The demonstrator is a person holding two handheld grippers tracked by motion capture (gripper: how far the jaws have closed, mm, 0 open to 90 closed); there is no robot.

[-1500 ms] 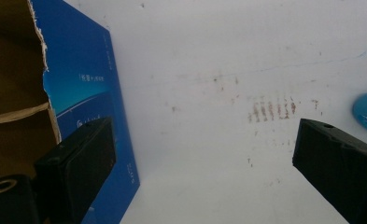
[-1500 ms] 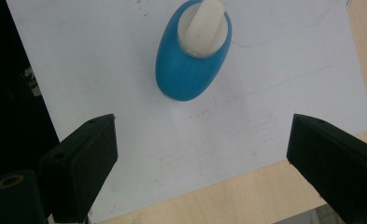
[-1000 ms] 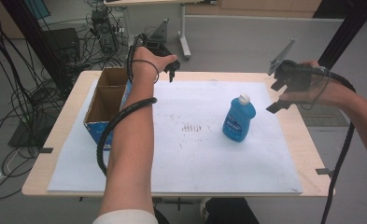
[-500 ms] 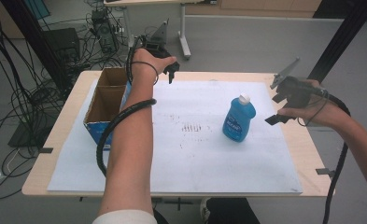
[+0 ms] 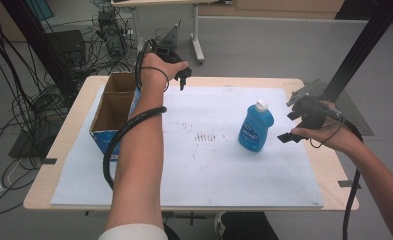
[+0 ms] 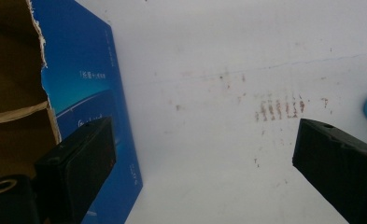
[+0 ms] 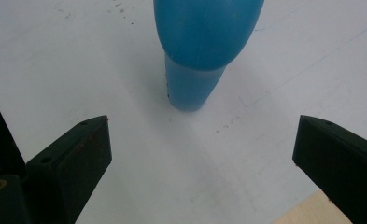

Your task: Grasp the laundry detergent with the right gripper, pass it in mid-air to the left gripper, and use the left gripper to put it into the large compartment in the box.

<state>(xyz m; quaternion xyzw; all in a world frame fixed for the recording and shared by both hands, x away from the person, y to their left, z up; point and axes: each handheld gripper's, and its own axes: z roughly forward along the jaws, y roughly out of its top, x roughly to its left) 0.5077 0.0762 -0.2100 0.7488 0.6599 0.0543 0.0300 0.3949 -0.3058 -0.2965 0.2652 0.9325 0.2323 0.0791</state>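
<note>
Grey floor and a tangle of black cables frame the scene, and up front we have a pale wooden tabletop (image 5: 314,85) dressed in a big white sheet (image 5: 209,175), smooth but scuffed with a patch of reddish-brown smudges (image 5: 207,136) near the middle.

All eyes on the blue bottle (image 5: 255,128): it stands upright on the sheet, right of centre, glossy translucent plastic with a white cap, rounded shoulders and a label on its front. Nobody has it yet! The right claw (image 5: 290,125) hangs just to its right, close but apart, jaws spread wide, and in the right gripper view the bottle (image 7: 204,42) sits dead ahead between those two black blocky jaws with clear sheet on either side.

Over at the far left, the left claw (image 5: 183,77) hovers over the back edge of the tabletop, beside the cardboard box (image 5: 115,107). Its jaws are spread wide too, holding nothing; the left gripper view looks down past the box's glossy blue printed side (image 6: 92,93) and its raw, torn brown rim.

The box is open-topped, two compartments, and what shows of them looks empty.

So, my read: early days. The approach looks under way, but the grasp, the lift and any trip toward that box are all to come. Rounded slick plastic, so a square pinch across the body should serve best.
</note>
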